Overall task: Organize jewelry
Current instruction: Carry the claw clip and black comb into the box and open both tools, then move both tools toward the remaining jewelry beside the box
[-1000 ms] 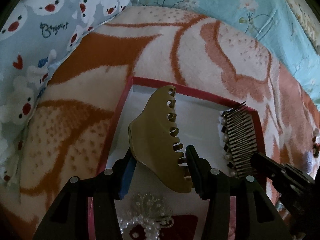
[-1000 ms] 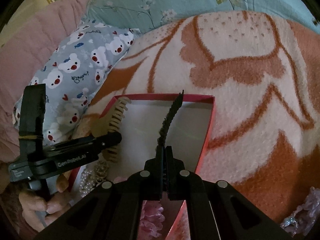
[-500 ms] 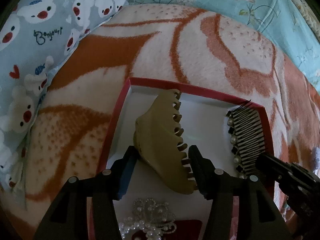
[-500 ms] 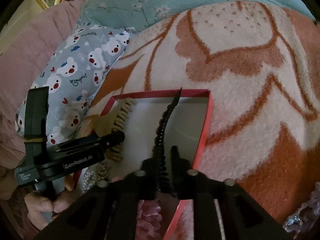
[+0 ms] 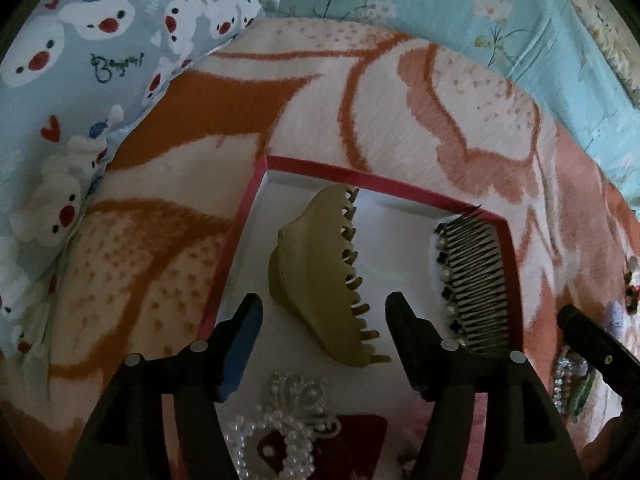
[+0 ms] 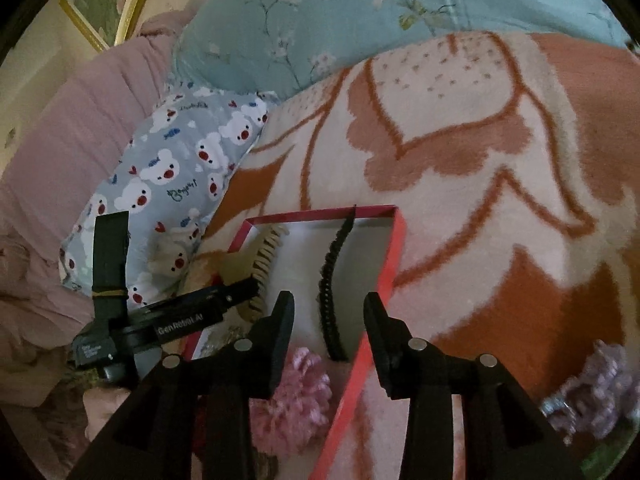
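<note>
Only left wrist view shows comb's pearl trim; right view adds pink pompom (image 6: pixel 294 394). In red-rimmed white-lined shallow box (image 5: pixel 240 248): tan plastic claw clip (image 5: pixel 320 280) lies btwn left gripper (image 5: pixel 324 312) jaws, opening, untouched. Black toothed hair comb (image 6: pixel 332 280) by box's right wall, btwn right gripper (image 6: pixel 328 308) jaws, opening, released.

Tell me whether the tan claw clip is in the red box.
In. The tan claw clip lies on the red box floor, no pads touching it.

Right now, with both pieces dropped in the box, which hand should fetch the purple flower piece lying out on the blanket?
Right. The purple flower piece lies just beside the right gripper, whose opening jaws are empty. The left gripper hangs over the claw clip, across the box.
</note>
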